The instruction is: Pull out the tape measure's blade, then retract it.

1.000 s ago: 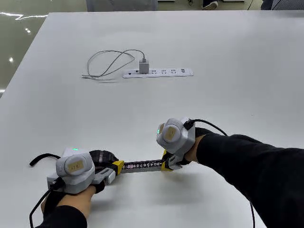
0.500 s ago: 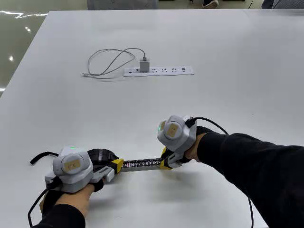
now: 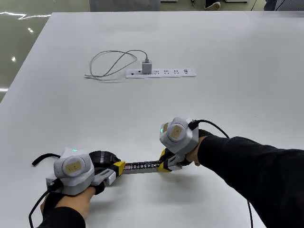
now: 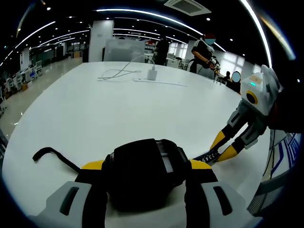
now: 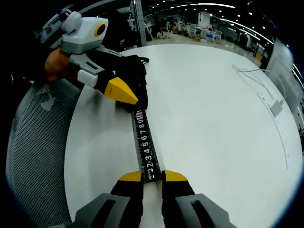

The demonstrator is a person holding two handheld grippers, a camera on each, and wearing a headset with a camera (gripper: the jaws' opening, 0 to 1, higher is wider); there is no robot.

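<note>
A black tape measure case [image 3: 103, 158] [image 4: 142, 173] [image 5: 134, 78] lies near the table's front edge, with my left gripper [image 3: 114, 171] [image 4: 145, 166] shut around it. A black strap [image 3: 42, 157] [image 4: 52, 156] trails off the case to the left. Its dark numbered blade [image 3: 141, 166] [image 5: 144, 149] [image 4: 208, 156] runs flat along the table to the right. My right gripper [image 3: 164, 165] [image 5: 152, 176] is shut on the blade's end, yellow tips on either side of it.
A white power strip [image 3: 160, 72] [image 4: 159, 81] with a plugged-in charger [image 3: 147, 67] and a looped cable [image 3: 109, 63] lies farther back on the white table [image 3: 228, 71]. A mesh chair seat [image 5: 33, 147] sits below the table's near edge. People stand in the background [image 4: 204, 52].
The blade between the two grippers is slightly shorter now: my right gripper has drifted a little left toward the case. My left gripper holds its place.
</note>
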